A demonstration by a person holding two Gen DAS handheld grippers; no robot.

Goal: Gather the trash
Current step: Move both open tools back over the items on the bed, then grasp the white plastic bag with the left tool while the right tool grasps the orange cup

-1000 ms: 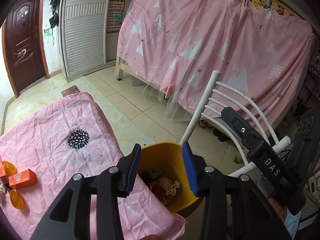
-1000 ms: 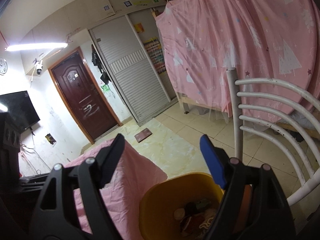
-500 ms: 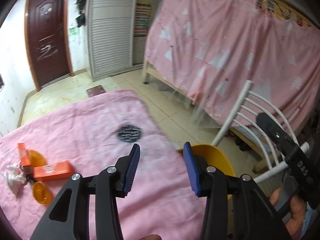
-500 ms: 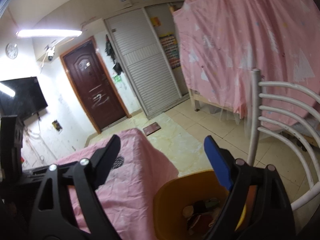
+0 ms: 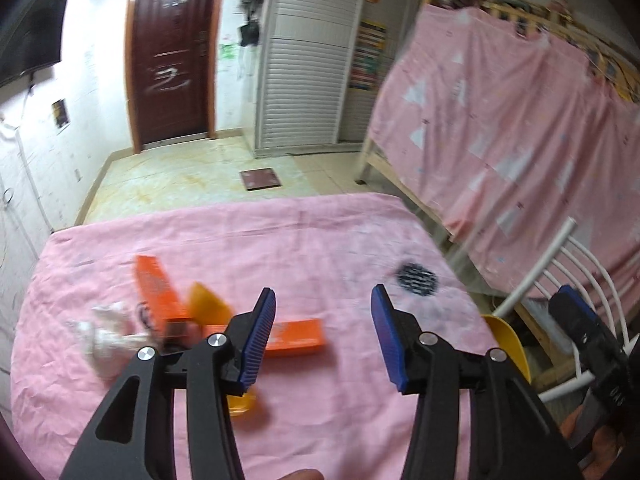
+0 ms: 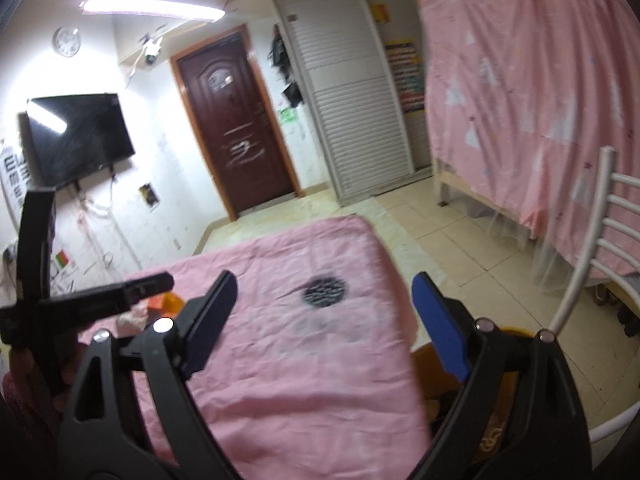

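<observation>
Left gripper (image 5: 323, 334) hovering over table (image 5: 360, 236), jaws spread, empty. Right gripper (image 6: 324, 320) likewise. Step: reaching for next trash. Next: pinching orange box (image 5: 296, 338), mid-table, carrying to bin (image 5: 506, 342) at right edge.

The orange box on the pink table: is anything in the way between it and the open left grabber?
Nothing visible blocks it. The left gripper hangs open above the pink tablecloth, and the orange box lies just past its left finger, which hides the box's near end. Only bare cloth shows between the fingers.

Boxes (image 5: 296, 338) on table (image 5: 340, 240) left; bin (image 5: 508, 344) off right edge, chair (image 5: 560, 264) behind.
</observation>
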